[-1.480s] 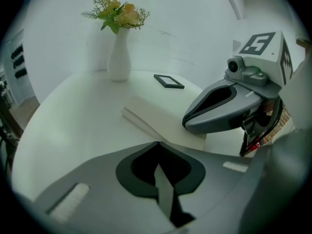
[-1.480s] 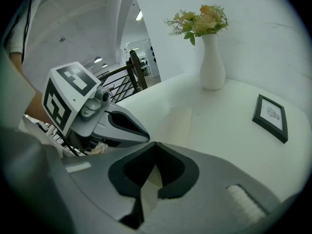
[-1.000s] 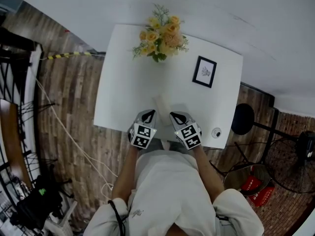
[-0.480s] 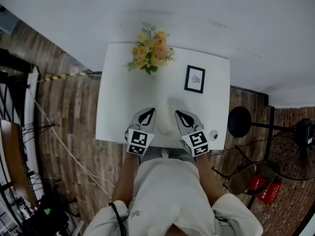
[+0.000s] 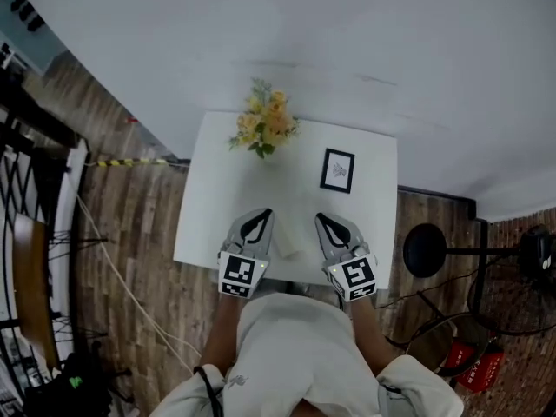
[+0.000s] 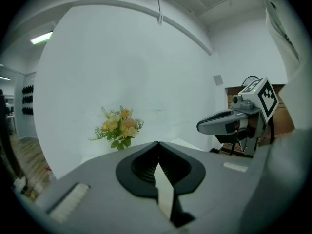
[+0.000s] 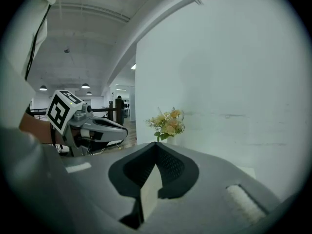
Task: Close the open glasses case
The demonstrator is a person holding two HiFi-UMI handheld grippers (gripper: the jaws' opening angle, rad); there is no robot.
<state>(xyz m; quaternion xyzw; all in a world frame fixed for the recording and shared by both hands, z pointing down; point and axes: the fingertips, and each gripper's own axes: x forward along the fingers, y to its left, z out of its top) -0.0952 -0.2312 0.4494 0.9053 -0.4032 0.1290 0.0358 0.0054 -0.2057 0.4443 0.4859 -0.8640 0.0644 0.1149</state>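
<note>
The left claw (image 5: 266, 213) and right claw (image 5: 320, 219) are hovering over the white desk (image 5: 208, 189) — both clenched, empty — flanking the pale glasses case (image 5: 289, 240).

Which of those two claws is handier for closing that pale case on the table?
Left, marginally: the pale glasses case lies nearer the left gripper than the right gripper; both jaws shut.

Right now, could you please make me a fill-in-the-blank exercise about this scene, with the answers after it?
In the head view, the flowers stand to the ___ of the picture frame.
The left gripper has its jaws ___.
The right gripper holds ___ between its jaws.
Missing words: left; shut; nothing.
</note>
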